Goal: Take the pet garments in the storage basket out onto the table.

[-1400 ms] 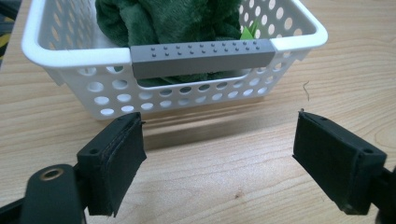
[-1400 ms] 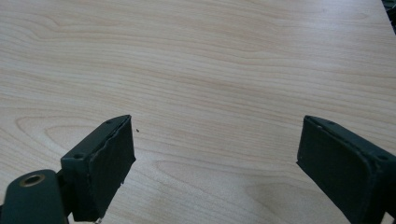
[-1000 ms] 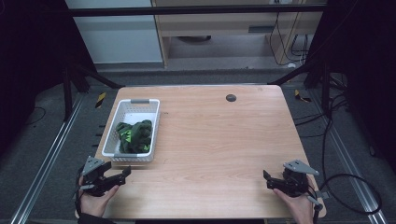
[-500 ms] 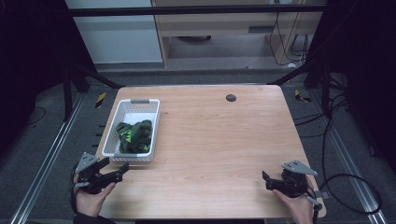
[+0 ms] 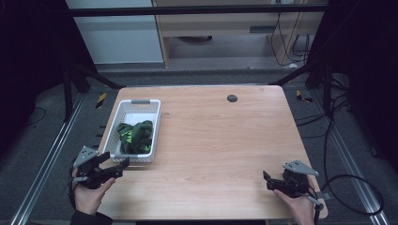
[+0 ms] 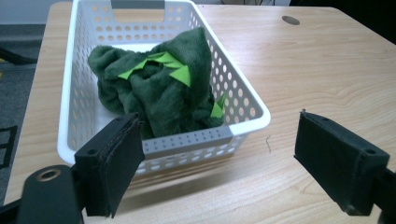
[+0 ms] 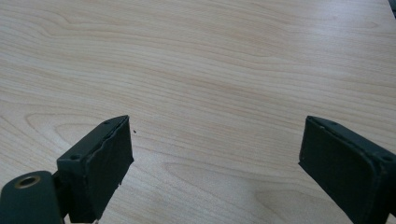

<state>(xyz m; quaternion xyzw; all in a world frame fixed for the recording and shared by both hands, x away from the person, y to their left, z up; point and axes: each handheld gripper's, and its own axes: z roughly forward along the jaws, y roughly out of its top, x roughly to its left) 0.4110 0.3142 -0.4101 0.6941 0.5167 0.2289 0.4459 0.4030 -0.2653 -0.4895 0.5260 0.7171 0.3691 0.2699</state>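
Since the earlier frames: left gripper [image 5: 123, 165] has swung at the counter's near-left corner so its jaws now aim at the basket; right gripper [image 5: 269, 180] has stayed parked at the near-right edge.

High view, layout: white basket [image 5: 123, 108] sits on the left side of the counter [image 5: 225, 140], long axis running away from the person, with a dark green plush cloth [image 5: 135, 136] bunched in its near half.

High view, hands: left hand [image 5: 89, 194] holds its gripper just short of the basket's near wall; the right hand is well apart from it, over bare wood.

Left gripper view, jaws: spread wide and empty, one pad [image 6: 114, 161] low at the left, the other far right, with the basket's near end wall [image 6: 187, 140] between them.

Left gripper view, target: the cloth [image 6: 154, 88] rises above the rim, bright green bits showing on top.

Left gripper view, how to do it well: probably lift over the near wall first, then come down on the highest fold, keeping the pads clear of the perforated sides so the light basket is not dragged.

Right gripper view, jaws: wide apart, nothing between them, bare counter [image 7: 210, 70] ahead.

Right gripper view, use: could steady the basket if it slides.
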